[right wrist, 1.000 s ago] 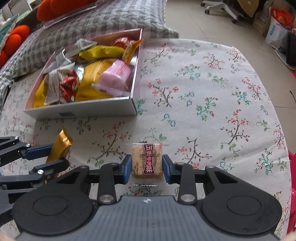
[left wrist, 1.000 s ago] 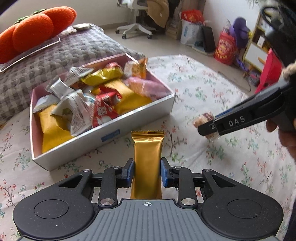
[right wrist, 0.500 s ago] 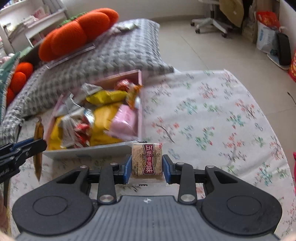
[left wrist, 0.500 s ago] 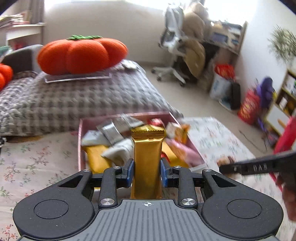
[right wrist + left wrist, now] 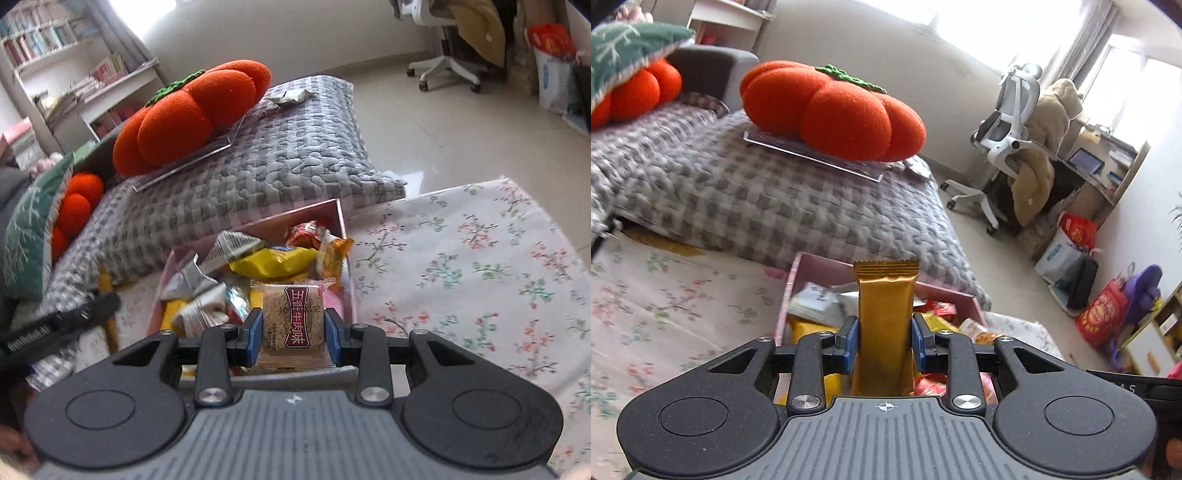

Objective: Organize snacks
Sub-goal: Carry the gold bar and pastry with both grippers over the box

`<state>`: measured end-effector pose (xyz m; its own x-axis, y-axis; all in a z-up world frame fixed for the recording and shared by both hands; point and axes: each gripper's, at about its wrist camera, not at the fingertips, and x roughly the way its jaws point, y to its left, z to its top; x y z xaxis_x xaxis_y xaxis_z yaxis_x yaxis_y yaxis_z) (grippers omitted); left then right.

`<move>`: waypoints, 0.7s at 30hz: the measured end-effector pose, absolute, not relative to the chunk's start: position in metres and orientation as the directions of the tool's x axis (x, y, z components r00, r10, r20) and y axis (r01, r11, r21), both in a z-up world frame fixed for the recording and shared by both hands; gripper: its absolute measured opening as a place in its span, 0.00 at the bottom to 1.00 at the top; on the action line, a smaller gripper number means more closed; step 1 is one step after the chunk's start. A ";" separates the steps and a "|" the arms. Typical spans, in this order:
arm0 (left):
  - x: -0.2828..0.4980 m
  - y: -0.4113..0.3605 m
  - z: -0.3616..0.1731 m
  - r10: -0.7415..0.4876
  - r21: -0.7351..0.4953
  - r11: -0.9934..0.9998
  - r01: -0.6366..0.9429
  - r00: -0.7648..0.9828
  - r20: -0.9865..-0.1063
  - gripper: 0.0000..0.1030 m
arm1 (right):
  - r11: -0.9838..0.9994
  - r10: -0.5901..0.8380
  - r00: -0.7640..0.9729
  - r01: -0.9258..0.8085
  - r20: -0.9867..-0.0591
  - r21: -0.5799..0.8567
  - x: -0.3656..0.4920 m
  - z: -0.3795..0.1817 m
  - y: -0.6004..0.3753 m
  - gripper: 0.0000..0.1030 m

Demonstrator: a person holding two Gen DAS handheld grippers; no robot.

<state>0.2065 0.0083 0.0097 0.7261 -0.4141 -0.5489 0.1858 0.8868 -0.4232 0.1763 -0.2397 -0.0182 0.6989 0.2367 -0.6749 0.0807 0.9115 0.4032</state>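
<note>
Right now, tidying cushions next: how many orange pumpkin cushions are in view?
2. A big pumpkin cushion sits on a clear tray atop the grey quilt; a smaller pumpkin cushion lies partly under the green pillow. More may be hidden.

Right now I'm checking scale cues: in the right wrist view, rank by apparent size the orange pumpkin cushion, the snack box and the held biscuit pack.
1. snack box
2. pumpkin cushion, roughly alike
3. biscuit pack, though nearest

Two close wrist views, angled down, both over the snack box (image 5: 798, 269) (image 5: 341, 218).
</note>
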 end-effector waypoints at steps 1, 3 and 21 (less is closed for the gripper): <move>0.209 0.005 0.007 -0.420 -0.433 0.882 0.185 0.725 -0.545 0.26 | 0.900 0.253 0.700 0.083 -0.668 0.428 0.179 -0.019 -0.242 0.31; 0.215 -0.006 0.001 -0.434 -0.444 0.875 0.191 0.714 -0.549 0.26 | 0.878 0.276 0.703 0.092 -0.655 0.469 0.183 -0.020 -0.247 0.31; 0.235 -0.045 -0.020 -0.363 -0.352 0.920 0.172 0.710 -0.604 0.34 | 0.803 0.367 0.673 0.120 -0.642 0.584 0.221 -0.045 -0.240 0.31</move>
